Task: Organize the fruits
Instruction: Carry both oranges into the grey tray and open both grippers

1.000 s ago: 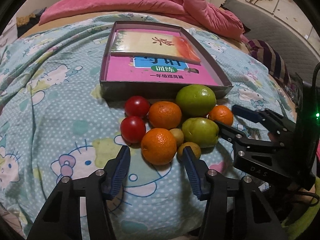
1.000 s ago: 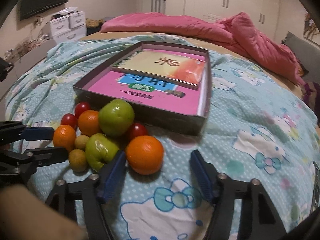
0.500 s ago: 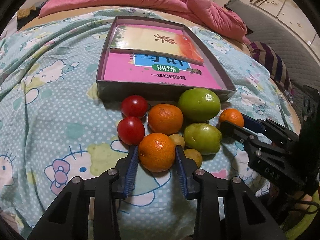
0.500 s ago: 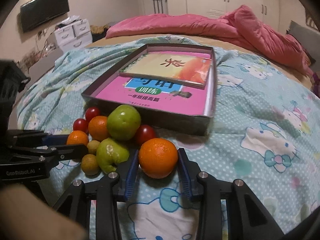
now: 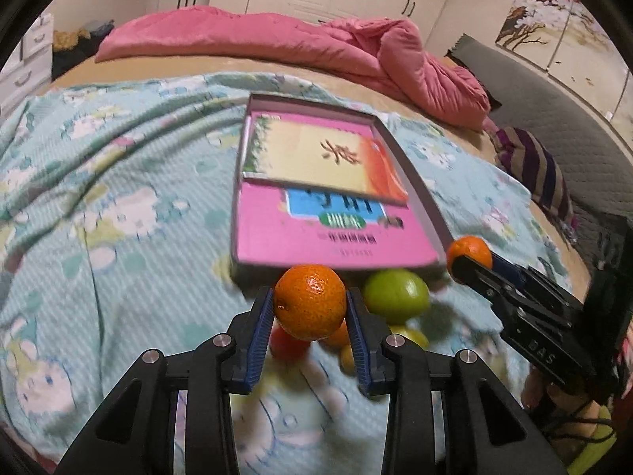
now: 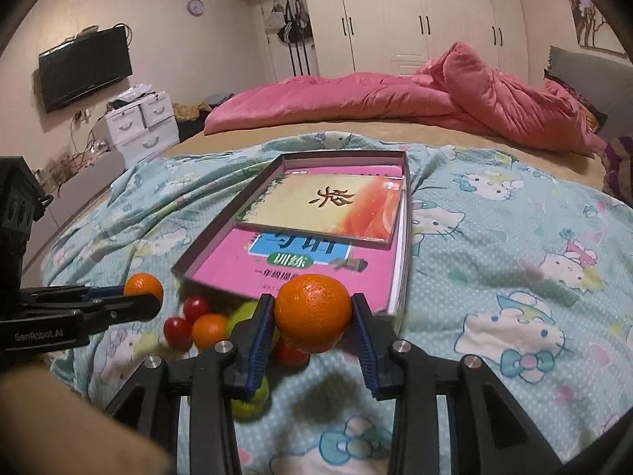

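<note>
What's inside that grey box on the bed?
The grey box holds two books: a pink workbook lying flat on the bottom, and a yellow-and-orange book on top of its far half. No fruit is in it yet. Whatever lies under the books is covered.

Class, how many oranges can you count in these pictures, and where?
3. The first orange is clamped in the left tongs, the second orange in the right tongs, and the third orange lies loose on the bed. Others may be hidden.
</note>
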A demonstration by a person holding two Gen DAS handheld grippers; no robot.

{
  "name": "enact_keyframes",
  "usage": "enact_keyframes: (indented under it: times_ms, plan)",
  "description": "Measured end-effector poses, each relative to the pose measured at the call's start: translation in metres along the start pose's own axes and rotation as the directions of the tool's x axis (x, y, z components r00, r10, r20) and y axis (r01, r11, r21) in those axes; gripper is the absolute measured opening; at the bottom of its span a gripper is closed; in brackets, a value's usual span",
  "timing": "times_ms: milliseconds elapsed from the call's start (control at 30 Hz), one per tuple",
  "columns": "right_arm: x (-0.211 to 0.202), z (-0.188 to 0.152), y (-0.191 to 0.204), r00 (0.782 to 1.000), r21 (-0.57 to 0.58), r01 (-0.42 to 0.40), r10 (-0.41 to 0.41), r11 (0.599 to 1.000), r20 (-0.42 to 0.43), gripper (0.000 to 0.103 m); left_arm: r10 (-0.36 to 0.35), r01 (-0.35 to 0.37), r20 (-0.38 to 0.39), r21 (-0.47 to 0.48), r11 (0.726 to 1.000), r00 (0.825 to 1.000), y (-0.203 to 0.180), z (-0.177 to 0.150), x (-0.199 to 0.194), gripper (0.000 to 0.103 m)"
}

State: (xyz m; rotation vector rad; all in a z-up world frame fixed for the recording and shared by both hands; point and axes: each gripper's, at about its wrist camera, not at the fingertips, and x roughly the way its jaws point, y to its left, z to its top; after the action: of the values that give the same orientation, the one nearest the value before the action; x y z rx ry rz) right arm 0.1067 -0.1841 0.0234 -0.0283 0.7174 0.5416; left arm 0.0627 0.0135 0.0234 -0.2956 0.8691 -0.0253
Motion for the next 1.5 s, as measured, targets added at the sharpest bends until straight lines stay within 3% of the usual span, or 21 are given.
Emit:
enact_keyframes:
  times_ms: [400,667,1067,1500]
  plan:
    - [0.049,0.022,-0.016,0.998,-0.003,0.049,-0.050,0.999,-0.050,0.039,0.074,-0.074,0.008,0.077,0.994,0.997,-0.005,0.038,0.046,0.037]
    - [0.069,0.018,-0.019,0.993,-0.016,0.072,-0.073,0.997,-0.095,0.039,0.097,-0.091,-0.071,0.077,0.993,0.993,-0.003,0.038,0.077,0.037]
    - [0.080,0.015,-0.012,0.984,-0.061,0.133,-0.139,0.989,-0.113,0.039,0.107,-0.099,-0.084,0.092,0.991,0.991,-0.008,0.035,0.087,0.038]
    - [0.073,0.014,-0.015,0.988,-0.029,0.107,-0.109,0.994,-0.107,0.041,0.093,-0.084,-0.092,0.093,0.992,0.991,-0.008,0.033,0.084,0.039]
